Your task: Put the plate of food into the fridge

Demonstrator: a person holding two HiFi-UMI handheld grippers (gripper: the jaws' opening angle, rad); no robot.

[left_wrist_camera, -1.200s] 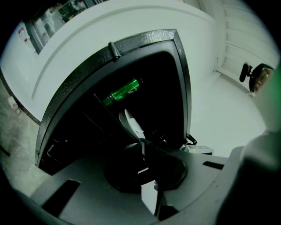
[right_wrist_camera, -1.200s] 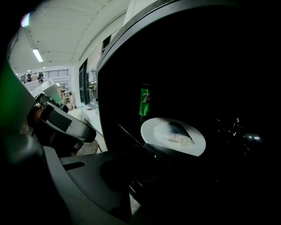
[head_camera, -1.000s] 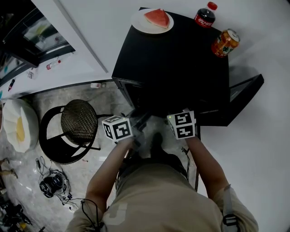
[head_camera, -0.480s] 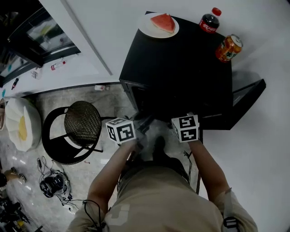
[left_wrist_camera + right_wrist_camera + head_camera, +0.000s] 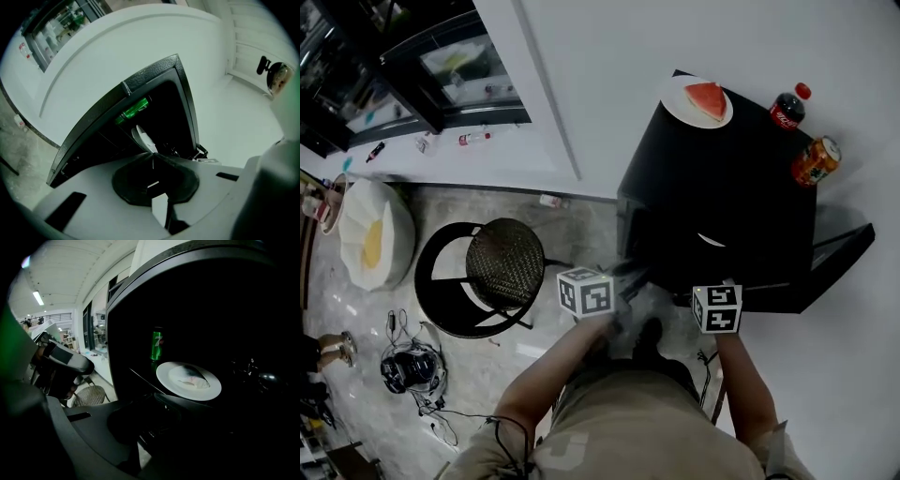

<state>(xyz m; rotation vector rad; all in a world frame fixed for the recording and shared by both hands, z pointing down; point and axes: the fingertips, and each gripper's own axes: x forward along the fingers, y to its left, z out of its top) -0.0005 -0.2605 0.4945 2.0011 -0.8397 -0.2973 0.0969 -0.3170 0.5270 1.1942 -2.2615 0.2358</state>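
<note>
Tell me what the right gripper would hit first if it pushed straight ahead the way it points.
Likely the round white plate of food inside the open black fridge, just beyond the right gripper, though depth is unclear in the dark.

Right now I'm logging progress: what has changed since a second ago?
The head view pulled back and left, so the fridge sits further right. The left claw and right claw seem slightly withdrawn from its opening, both shut, empty. Nothing taken or released. Watermelon plate, bottle, can stay on top; door stays open.
</note>
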